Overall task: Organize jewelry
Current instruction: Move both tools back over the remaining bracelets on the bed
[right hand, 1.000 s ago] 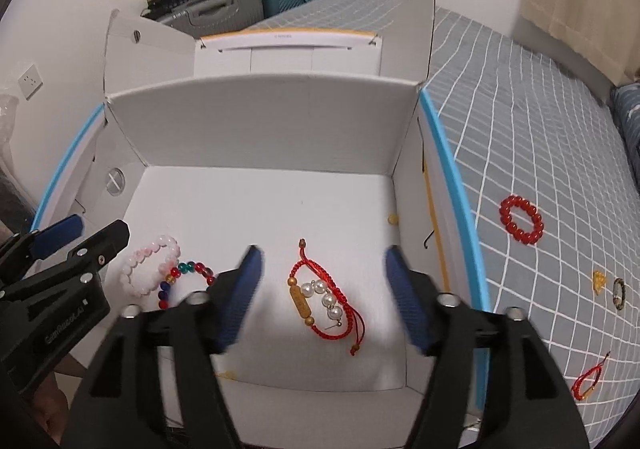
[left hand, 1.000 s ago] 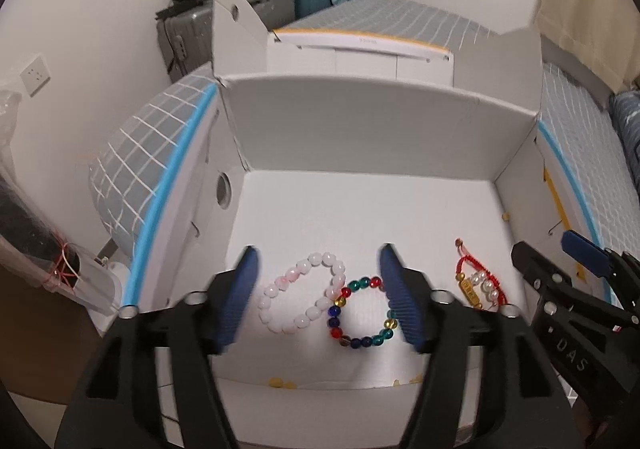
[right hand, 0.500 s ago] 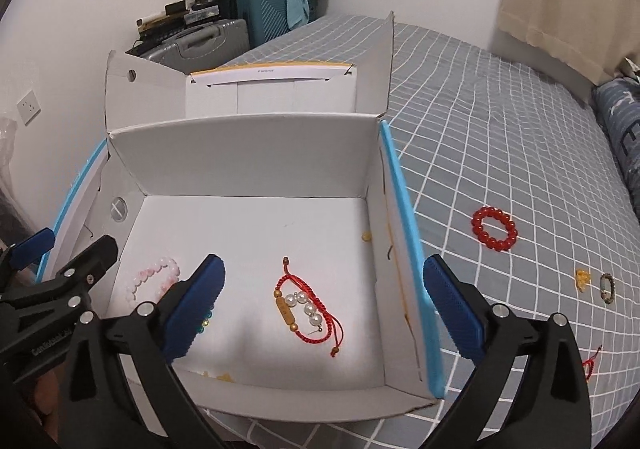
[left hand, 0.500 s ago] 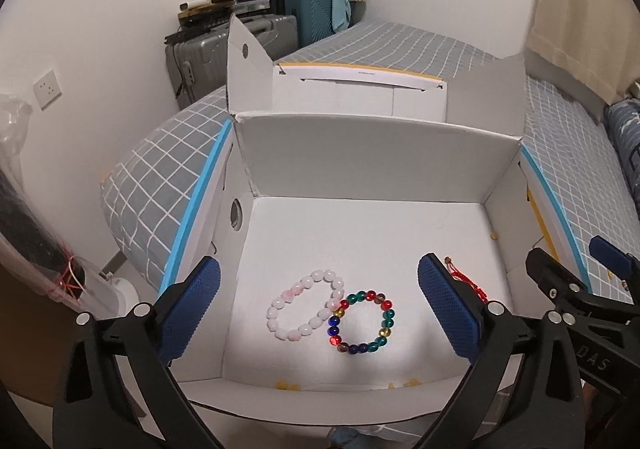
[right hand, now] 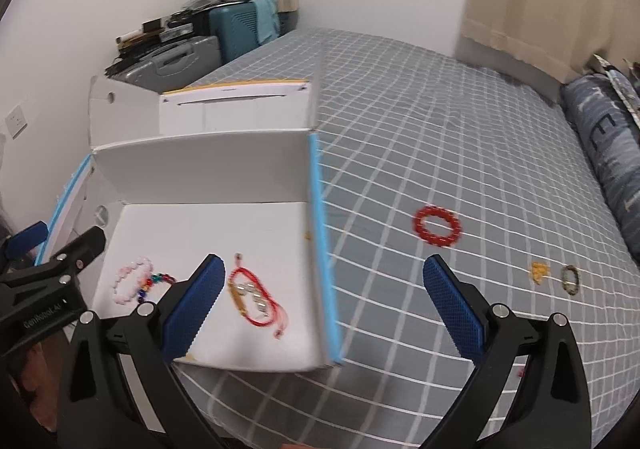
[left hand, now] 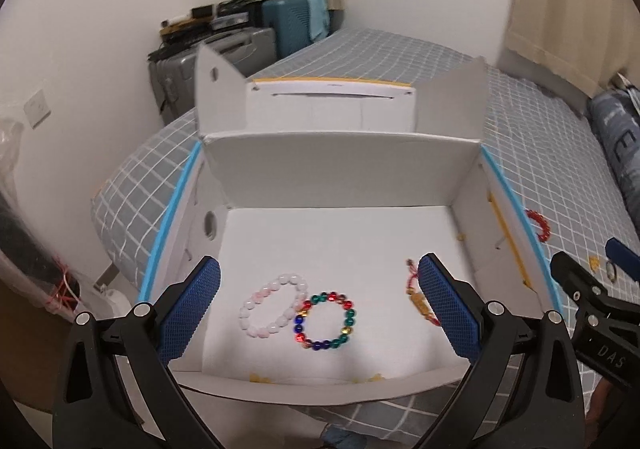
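An open white cardboard box (left hand: 340, 165) (right hand: 200, 165) stands on the bed. In it lie a pink bead bracelet (left hand: 272, 307) (right hand: 130, 279), a multicoloured bead bracelet (left hand: 324, 321) (right hand: 154, 285) and a red cord bracelet with pearls (right hand: 256, 301) (left hand: 416, 297). My left gripper (left hand: 320, 309) is open and empty above the box's front. My right gripper (right hand: 324, 309) is open and empty over the box's right wall. On the bedspread to the right lie a red bead bracelet (right hand: 437, 226) (left hand: 538, 223), a small yellow piece (right hand: 538, 272) and a dark ring (right hand: 569, 279).
The bed has a grey checked cover (right hand: 440, 129). Suitcases (left hand: 248, 45) and clutter stand by the far wall. A dark blue pillow (right hand: 608, 153) lies at the right. A plastic bag (left hand: 24, 233) is at the left, off the bed.
Both grippers have opened wide and pulled back from the box. The right gripper has swung right, so the bedspread and its loose jewelry now show.
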Motion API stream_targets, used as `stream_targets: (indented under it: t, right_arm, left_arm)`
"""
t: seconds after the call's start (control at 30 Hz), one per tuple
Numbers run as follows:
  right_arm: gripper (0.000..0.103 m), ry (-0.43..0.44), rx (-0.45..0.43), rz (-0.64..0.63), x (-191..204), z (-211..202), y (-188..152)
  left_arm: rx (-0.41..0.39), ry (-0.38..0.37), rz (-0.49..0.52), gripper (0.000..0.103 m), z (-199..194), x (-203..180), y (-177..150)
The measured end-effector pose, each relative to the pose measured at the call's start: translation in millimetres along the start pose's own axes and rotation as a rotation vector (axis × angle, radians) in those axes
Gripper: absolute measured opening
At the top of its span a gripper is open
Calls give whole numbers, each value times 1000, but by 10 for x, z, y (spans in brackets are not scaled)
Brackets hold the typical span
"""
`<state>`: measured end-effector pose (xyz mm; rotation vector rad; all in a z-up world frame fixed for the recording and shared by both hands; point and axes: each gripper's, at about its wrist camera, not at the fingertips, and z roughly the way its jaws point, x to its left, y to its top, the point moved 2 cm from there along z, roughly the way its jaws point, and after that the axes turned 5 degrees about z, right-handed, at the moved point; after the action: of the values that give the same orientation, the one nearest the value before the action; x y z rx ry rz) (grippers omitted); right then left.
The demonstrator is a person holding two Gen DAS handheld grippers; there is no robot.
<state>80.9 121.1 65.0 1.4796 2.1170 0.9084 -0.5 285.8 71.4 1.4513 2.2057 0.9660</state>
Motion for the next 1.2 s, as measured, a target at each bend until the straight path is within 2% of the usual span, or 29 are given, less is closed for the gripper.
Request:
stream_targets:
  t: [0.57,0.83,0.97,1.2]
  right_arm:
    - [95,-143,-38,124,-1302,-575,-178]
    - [95,-191,-36,182,-1884,-821,-268]
    - [95,-218,-32,202,-2135,-852,-311]
    - [95,-257,-5,230,-2588,-756,-436]
  left_arm:
    - [-22,-107,117,97,-184,-1016,57]
    - [-23,-208,168,97,-289,-1680,169]
    - [1,-248,193,97,-210,-2056,243]
    - [53,-276,257,97,122,-2703,380]
